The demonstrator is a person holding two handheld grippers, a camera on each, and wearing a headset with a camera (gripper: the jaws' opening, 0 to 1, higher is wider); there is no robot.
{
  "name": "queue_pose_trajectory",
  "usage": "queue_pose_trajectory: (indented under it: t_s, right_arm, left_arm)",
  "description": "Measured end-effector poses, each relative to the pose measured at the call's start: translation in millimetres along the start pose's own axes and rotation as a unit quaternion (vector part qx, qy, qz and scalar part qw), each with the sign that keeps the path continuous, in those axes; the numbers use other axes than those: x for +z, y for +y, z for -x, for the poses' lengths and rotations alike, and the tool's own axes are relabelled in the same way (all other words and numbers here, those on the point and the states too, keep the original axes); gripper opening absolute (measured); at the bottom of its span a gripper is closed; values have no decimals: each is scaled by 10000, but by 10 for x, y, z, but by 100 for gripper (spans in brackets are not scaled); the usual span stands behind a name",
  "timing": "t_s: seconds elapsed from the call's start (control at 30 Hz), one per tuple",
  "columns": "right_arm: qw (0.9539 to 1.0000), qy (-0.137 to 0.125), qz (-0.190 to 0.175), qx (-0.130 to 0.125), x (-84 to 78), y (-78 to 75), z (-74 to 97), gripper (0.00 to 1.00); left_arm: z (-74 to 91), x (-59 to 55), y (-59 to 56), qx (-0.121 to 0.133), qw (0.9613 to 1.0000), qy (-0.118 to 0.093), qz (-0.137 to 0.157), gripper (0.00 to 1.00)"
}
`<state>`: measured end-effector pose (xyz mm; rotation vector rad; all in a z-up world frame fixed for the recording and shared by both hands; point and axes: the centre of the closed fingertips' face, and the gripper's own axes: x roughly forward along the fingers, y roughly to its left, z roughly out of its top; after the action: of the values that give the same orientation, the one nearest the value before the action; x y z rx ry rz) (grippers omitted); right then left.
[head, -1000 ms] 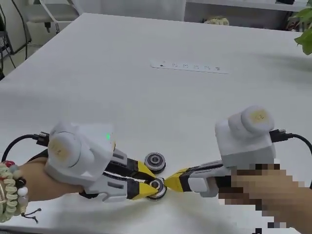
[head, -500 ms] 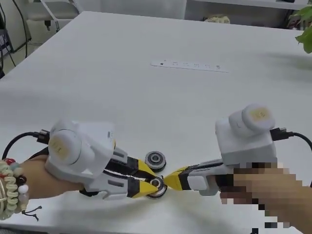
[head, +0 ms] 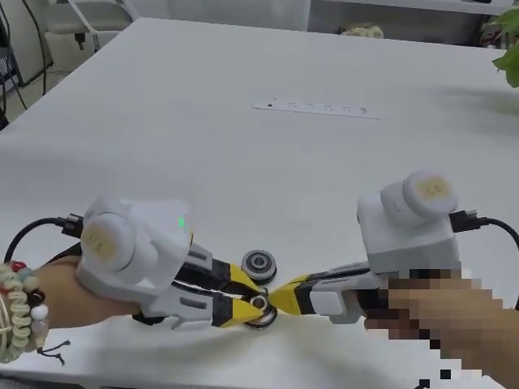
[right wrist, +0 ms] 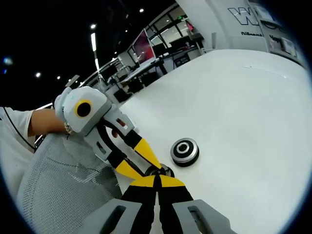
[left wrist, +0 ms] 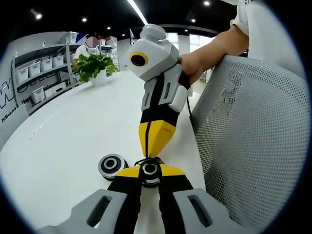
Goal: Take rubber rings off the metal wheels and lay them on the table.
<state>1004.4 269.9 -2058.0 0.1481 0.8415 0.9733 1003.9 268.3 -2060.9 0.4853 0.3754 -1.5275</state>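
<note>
A small metal wheel (head: 260,309) with a black rubber ring is held just above the white table (head: 243,162), near its front edge. My left gripper (head: 253,302) comes in from the left, shut on this wheel (left wrist: 149,172). From the right, my right gripper (head: 276,298) meets it, jaws shut on the wheel's rubber ring (left wrist: 144,160) at the rim. In the right gripper view my own yellow fingertips (right wrist: 155,181) are pressed together against the wheel (right wrist: 164,170). A second wheel (head: 259,262) with its ring on lies flat just behind (left wrist: 113,165) (right wrist: 185,150).
A white power strip (head: 316,109) lies farther back on the table. A green plant (head: 509,57) stands at the far right edge. A grey mesh chair (left wrist: 253,146) is beside the front edge of the table.
Very little differs. Both grippers stay locked at the same wheel; the right gripper's tips have edged slightly left toward it. The second wheel has not moved.
</note>
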Motion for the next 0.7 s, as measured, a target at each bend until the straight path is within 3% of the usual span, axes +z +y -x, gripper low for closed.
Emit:
queue_pose_trajectory:
  t_s: [0.33,0.4,0.47,0.5,0.53,0.6,0.7]
  right_arm:
    - [9999,-84,-4,101,34,39,1,0]
    - [9977,-504,-138,442,190,167,2,0]
    - [9988,-377,-122,296,177,110,32,0]
    - [9997,-220,122,16,115,9,29,0]
    - [9997,-190,127,-17,90,-5,21,0]
    - [9996,-186,-223,39,52,-22,23,0]
    - [9995,-193,-250,-11,56,-53,35,0]
  left_arm:
    - [3,-3,0,18,10000,-1,43,7]
    - [4,-3,0,19,10000,0,43,7]
    - [5,-3,1,27,10000,-1,60,7]
    - [4,-3,5,41,10000,1,73,7]
    - [4,-3,4,44,10000,6,73,7]
    - [3,-2,4,54,9999,7,87,7]
    - [3,-1,6,53,9999,13,125,7]
